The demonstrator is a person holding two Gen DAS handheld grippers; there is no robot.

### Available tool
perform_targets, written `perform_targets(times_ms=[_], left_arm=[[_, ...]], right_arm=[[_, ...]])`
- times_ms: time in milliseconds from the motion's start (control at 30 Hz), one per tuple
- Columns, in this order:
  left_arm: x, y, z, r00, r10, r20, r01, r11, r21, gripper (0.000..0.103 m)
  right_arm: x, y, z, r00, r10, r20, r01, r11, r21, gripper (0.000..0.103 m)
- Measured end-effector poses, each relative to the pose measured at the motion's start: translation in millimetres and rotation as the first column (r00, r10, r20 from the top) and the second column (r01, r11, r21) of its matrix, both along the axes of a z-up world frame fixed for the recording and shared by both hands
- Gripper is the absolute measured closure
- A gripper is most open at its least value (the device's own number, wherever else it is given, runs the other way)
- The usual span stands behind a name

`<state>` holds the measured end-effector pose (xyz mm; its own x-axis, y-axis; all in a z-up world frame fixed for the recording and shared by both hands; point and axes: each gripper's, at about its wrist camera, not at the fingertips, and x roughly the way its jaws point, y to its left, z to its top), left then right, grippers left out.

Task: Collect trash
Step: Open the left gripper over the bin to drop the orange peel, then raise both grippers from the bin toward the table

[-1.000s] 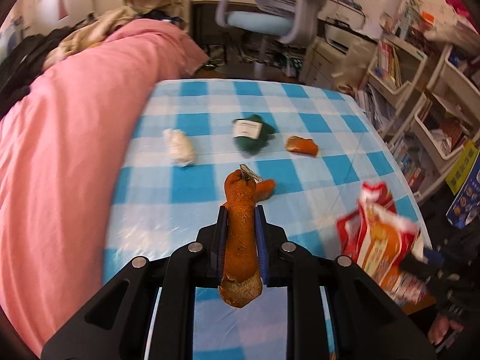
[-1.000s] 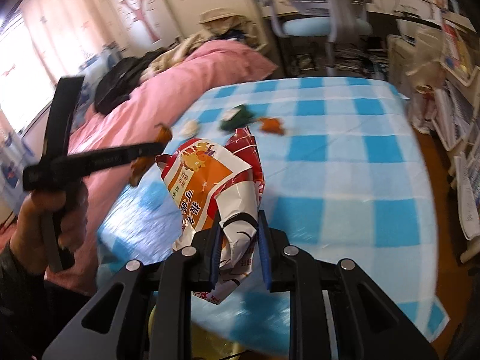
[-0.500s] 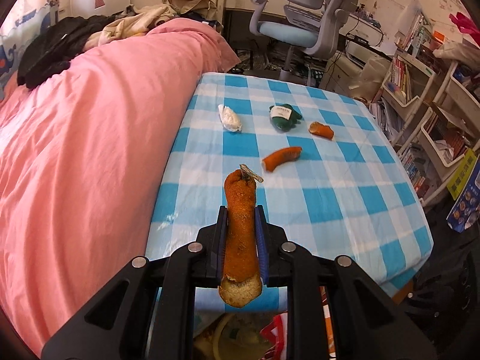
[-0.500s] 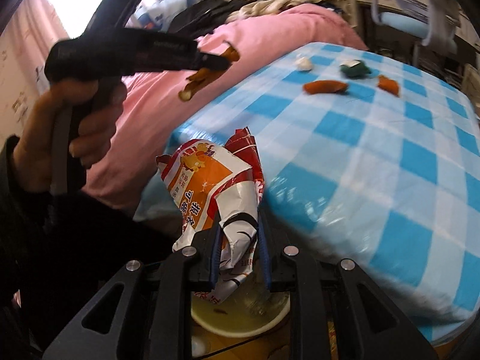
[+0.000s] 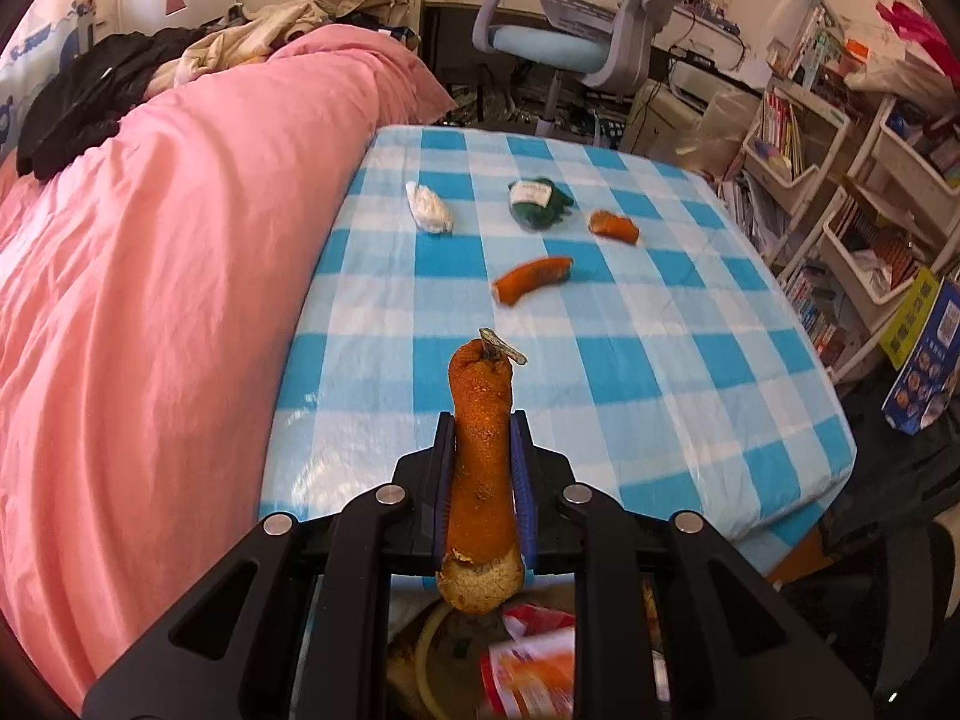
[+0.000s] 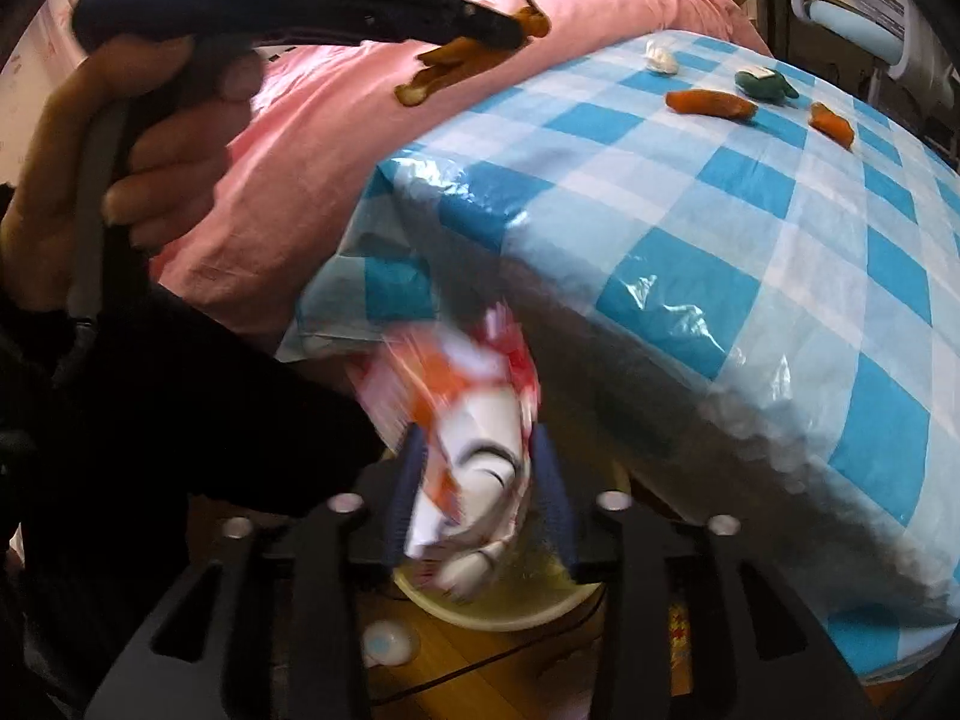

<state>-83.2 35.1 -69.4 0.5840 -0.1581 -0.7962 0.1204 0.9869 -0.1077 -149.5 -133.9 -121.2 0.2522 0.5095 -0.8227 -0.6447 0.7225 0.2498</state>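
Left gripper [image 5: 481, 468] jaws clamp orange peel [image 5: 480, 480]; right gripper [image 6: 480, 492] jaws just opened, snack wrapper [image 6: 468, 420] loose between them over bin [image 6: 510, 606].

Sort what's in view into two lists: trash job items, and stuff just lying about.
Job:
- peel, clamped in left gripper
- snack bag, blurred between the right gripper's just-opened jaws, over the bin
- on the table: tissue, green wrapper, two peel bits

Lying about:
- pink duvet
- chair
- shelves

A blue-and-white checked tablecloth [image 5: 630, 360] carries orange peels [image 5: 531, 279] beside a pink duvet [image 5: 150, 300] and black tongs [image 5: 483, 492].
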Motion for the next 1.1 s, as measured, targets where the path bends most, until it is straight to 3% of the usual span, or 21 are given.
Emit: perform_targets(times_ms=[267,633,700,833,933,1100], left_arm=[[-38.0,-11.6,-18.9,0.998,-0.006,-0.056,0.008,0.999,0.033,0.086],[-99.4,-37.9,-48.0,0.987,-0.066,-0.147,0.077,0.995,0.066,0.085],[-106.2,-41.7,-51.4,0.984,-0.079,-0.161,0.091,0.993,0.070,0.080],[-117.4,-48.6,-51.4,0.987,-0.079,-0.140,0.095,0.989,0.113,0.055],[-119.1,-48.6,-48.0,0.990,-0.072,-0.119,0.088,0.988,0.127,0.047],[-116.3,-41.3,-40.4,0.999,-0.005,-0.053,0.014,0.987,0.163,0.028]], right_arm=[[1.1,-19.5,15.5,0.993,-0.096,0.065,0.094,0.995,0.022,0.047],[5.2,-48.3,30.8,0.960,-0.260,0.099,0.254,0.964,0.074,0.042],[4.7,-54.3,32.6,0.953,-0.288,0.095,0.280,0.956,0.091,0.042],[3.2,-65.5,35.1,0.939,-0.334,0.085,0.324,0.939,0.117,0.042],[2.5,-71.1,35.6,0.930,-0.359,0.076,0.348,0.929,0.130,0.042],[2.2,-71.9,34.2,0.927,-0.369,0.072,0.358,0.925,0.130,0.041]])
